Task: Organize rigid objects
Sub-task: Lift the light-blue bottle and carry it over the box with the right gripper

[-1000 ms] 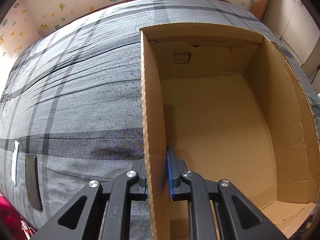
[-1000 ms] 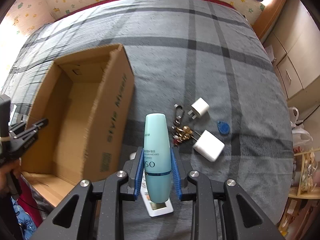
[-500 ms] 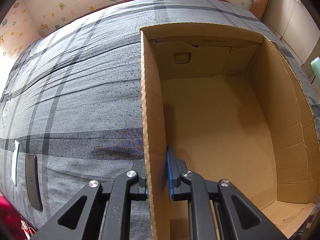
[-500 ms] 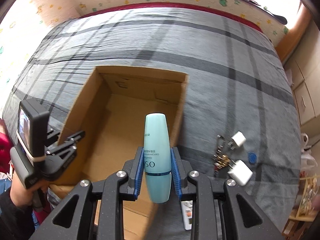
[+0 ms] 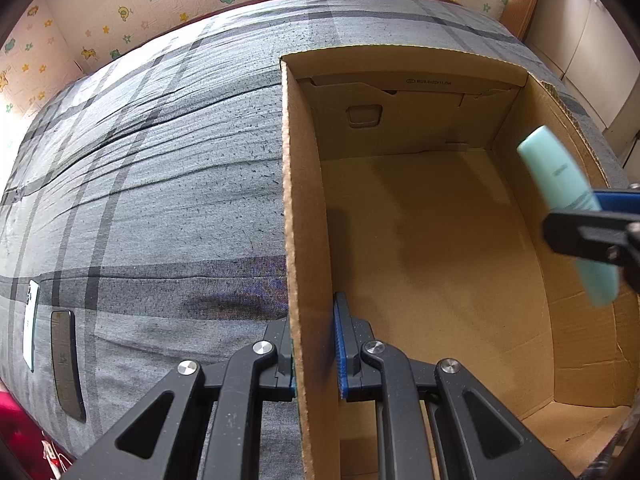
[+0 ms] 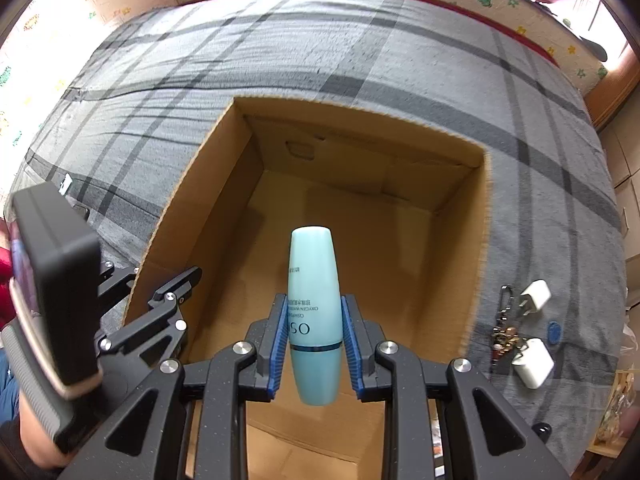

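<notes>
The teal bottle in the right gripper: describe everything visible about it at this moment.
The teal bottle is a slim, smooth, plastic-looking container that tapers to a flat end, with a dark band near its wider end and printed lettering including "SO". The right gripper is shut on it, blue pads pressing its two sides around the lettering. It hangs over the open cardboard box, touching neither floor nor walls. The left wrist view shows it tilted near the box's right wall.

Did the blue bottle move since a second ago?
Yes. The teal bottle, clamped in the right gripper, travelled left from above the bedspread beside the chargers to above the open cardboard box.
</notes>
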The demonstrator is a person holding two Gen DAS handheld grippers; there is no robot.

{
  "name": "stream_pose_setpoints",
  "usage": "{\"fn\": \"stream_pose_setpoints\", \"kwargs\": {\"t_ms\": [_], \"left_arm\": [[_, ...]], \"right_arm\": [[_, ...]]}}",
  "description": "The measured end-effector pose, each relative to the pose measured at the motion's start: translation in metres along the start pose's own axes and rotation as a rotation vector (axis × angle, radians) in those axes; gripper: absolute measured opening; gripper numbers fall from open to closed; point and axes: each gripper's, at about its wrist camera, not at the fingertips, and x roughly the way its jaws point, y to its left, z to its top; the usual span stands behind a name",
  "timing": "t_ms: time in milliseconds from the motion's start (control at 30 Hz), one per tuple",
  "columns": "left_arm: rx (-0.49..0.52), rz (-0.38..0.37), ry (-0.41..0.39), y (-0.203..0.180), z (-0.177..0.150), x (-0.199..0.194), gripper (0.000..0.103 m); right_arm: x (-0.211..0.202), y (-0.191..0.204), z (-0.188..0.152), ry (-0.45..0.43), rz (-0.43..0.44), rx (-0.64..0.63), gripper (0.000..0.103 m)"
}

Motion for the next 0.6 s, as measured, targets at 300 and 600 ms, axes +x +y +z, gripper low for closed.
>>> {"fn": "stream_pose_setpoints", "kwargs": {"t_ms": [300, 600], "left_arm": [[0.001, 0.001, 0.0, 0.0, 0.0, 0.0, 0.014], [0.002, 0.003, -0.002, 0.0, 0.0, -0.001, 0.014]], "right_arm": [[0.047, 0.019, 0.004, 0.068, -0.005, -0.006, 0.028], [0.079, 0.015, 0.003, 0.123, -0.013, 0.029, 0.028]]}}
